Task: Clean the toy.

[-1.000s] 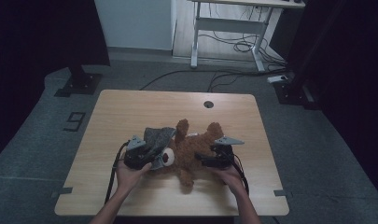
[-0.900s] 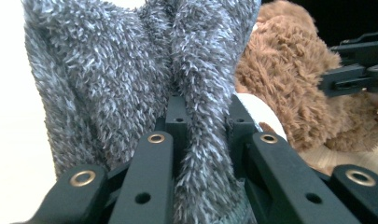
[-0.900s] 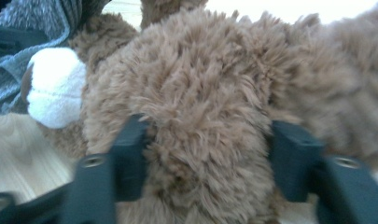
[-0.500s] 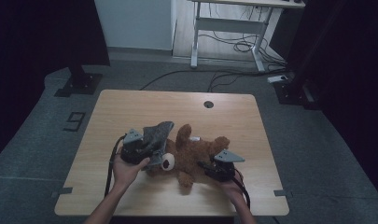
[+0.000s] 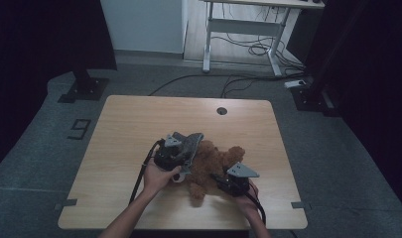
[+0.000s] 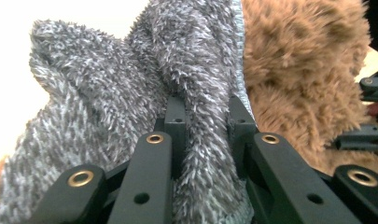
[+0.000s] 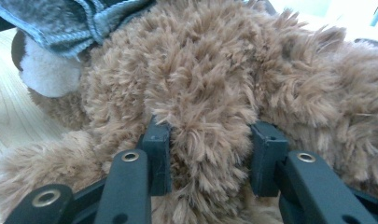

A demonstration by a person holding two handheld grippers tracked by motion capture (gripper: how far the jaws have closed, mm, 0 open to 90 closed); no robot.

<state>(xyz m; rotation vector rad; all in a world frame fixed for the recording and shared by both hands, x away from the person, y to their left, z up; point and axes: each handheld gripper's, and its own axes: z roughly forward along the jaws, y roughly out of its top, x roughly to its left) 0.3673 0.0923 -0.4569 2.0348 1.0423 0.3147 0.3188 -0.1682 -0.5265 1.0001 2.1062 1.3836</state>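
Observation:
A brown plush bear (image 5: 213, 166) lies on the wooden table (image 5: 139, 119). A grey fuzzy knit piece (image 5: 191, 144) is draped at the bear's head end. My left gripper (image 5: 184, 152) is shut on a fold of this grey knit (image 6: 107, 102), with the fold squeezed between the jaws of the left gripper (image 6: 207, 112); brown fur (image 6: 298, 70) lies just right of it. My right gripper (image 5: 221, 179) has just been closing, and its jaws now pinch a tuft of the bear's fur (image 7: 200, 70) at the right gripper (image 7: 210, 144). The grey knit's hem (image 7: 60, 18) and a white muzzle (image 7: 51, 74) sit above left.
A round cable hole (image 5: 222, 110) marks the table's far side. Behind the table a white desk frame (image 5: 243, 29) stands over loose floor cables (image 5: 248, 49). A dark stand base (image 5: 84, 89) sits on the floor at the left.
My left gripper has carried the grey knit to the right, over the bear's head end. My right gripper has shifted toward the table's front edge and closed on the bear's fur.

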